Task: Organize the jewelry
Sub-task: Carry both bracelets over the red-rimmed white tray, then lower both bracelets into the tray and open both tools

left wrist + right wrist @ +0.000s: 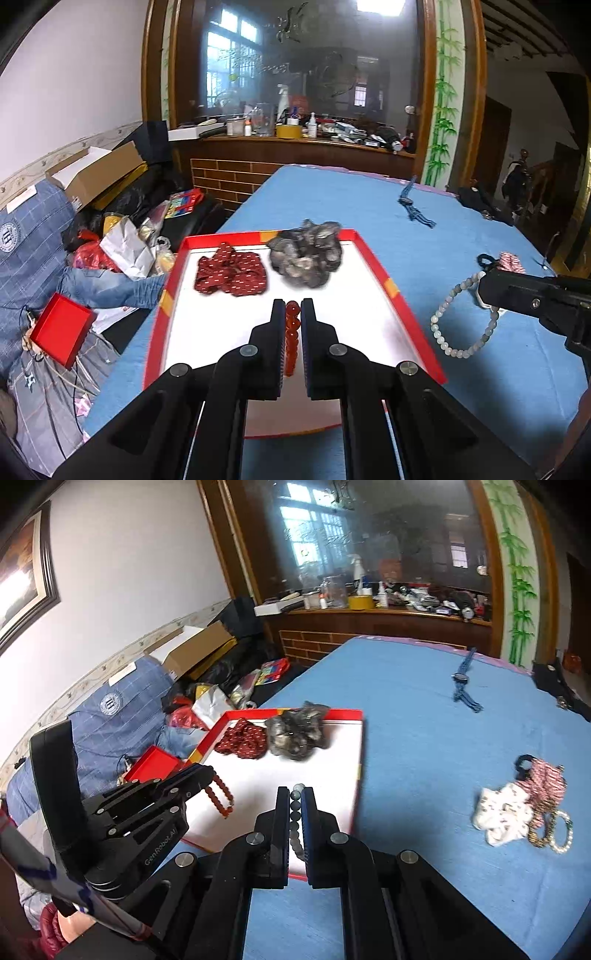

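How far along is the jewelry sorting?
Done: a red scrunchie and a grey scrunchie already lie in the red-rimmed tray.
In hand: the left gripper is shut on a red bead bracelet; the right gripper is shut on a pale bead bracelet.
Left: a pile of scrunchies and bracelets and a blue watch on the blue cloth.

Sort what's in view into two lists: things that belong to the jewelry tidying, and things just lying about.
Part of the job:
- red bead bracelet in the left gripper
- pale bead bracelet in the right gripper
- red-rimmed tray
- red scrunchie, grey scrunchie
- pile of scrunchies and bracelets

Lying about:
- blue watch
- cardboard box
- yellow tape roll
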